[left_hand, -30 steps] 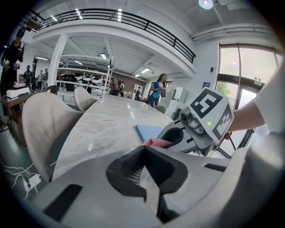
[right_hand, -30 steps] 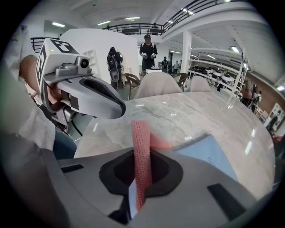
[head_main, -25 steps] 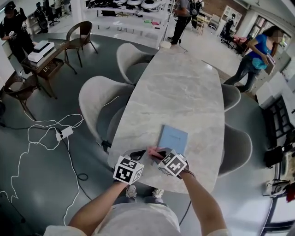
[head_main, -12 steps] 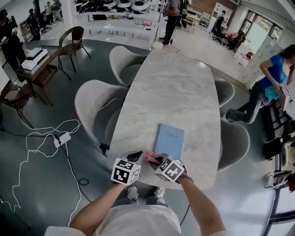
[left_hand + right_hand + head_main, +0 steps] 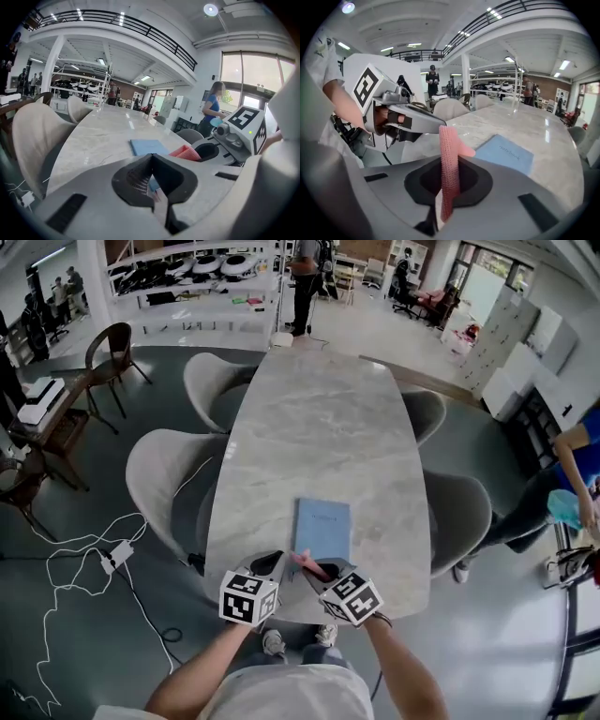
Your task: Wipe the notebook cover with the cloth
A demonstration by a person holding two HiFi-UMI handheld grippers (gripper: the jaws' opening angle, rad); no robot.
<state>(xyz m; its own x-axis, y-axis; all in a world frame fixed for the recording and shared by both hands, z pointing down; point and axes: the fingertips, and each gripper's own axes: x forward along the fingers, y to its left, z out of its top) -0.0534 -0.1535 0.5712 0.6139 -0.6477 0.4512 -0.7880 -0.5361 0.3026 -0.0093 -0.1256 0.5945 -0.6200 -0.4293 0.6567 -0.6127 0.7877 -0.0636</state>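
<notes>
Marble, grey-veined and long, the table (image 5: 319, 418) runs away from me through a big open hall, with pale shell chairs (image 5: 164, 474) along both its sides. On it lies the notebook (image 5: 322, 527), light blue, closed and flat with its cover up, near my end of the table. I place everything else from that notebook.

My right gripper (image 5: 326, 570) sits just on my side of the notebook's near short edge, by its near left corner. Its jaws are pressed together on the cloth (image 5: 306, 562), a pink nubbly strip that stands up out of them and folds over at the top. The cloth's free end reaches the notebook's near edge. I cannot tell whether it touches the cover.

My left gripper (image 5: 270, 563) is just left of the notebook's near left corner, off the cover. Its jaws are closed against each other with nothing gripped that I can make out. Its tip is close beside the top of the cloth.

Well off to the notebook's right, past the chairs, a person (image 5: 583, 457) in a blue top bends over. Far to its left a white cable (image 5: 84, 559) loops across the grey floor.
</notes>
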